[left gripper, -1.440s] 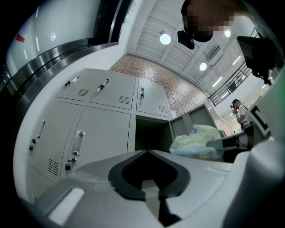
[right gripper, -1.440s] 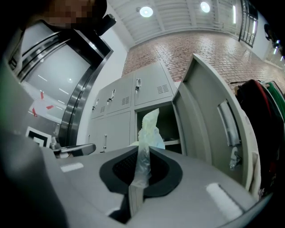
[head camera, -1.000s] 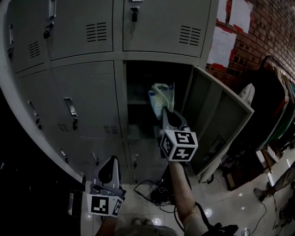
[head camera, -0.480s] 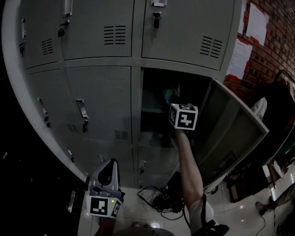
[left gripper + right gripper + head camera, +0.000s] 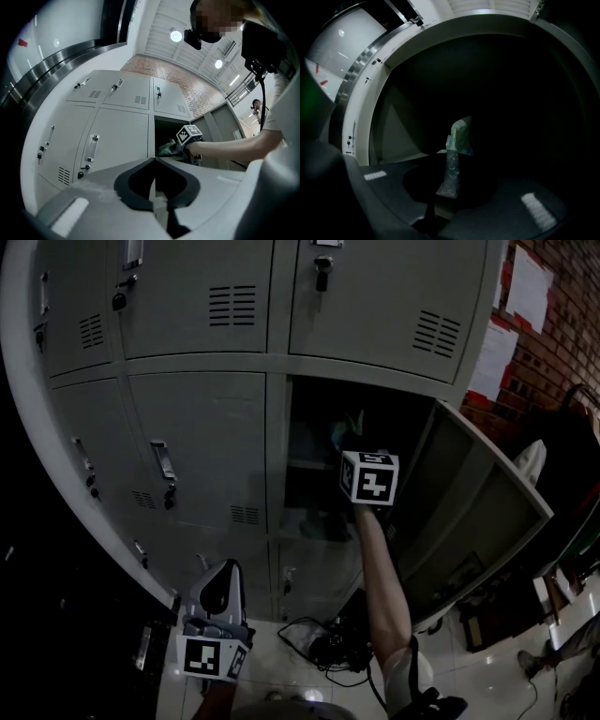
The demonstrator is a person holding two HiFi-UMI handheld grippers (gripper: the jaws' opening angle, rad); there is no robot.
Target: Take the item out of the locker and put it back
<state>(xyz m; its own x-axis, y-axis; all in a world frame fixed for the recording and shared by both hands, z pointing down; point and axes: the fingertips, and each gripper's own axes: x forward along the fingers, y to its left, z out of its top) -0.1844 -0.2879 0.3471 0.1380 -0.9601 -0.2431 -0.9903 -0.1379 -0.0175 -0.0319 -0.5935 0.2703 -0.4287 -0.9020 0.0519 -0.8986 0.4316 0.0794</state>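
A pale plastic bag (image 5: 458, 137) with something greenish in it stands inside the dark open locker compartment (image 5: 314, 442). Its twisted neck runs down between the jaws of my right gripper (image 5: 446, 190). These jaws are beginning to open, though they still pinch the neck. In the head view the right gripper (image 5: 354, 448) reaches into the compartment, and only a bit of the bag (image 5: 339, 433) shows above its marker cube. My left gripper (image 5: 223, 570) hangs low in front of the lower lockers, shut and empty (image 5: 154, 187). From there the bag (image 5: 167, 148) shows at the locker's mouth.
The locker door (image 5: 478, 507) swings open to the right of my right arm. Closed grey lockers with handles (image 5: 161, 463) fill the left and top. Cables (image 5: 323, 645) lie on the tiled floor below. Papers (image 5: 494, 357) hang on the brick wall at right.
A second ago the bag hung in front of the locker opening in my right gripper. The gripper has since carried it forward into the compartment. The left gripper has stayed put.
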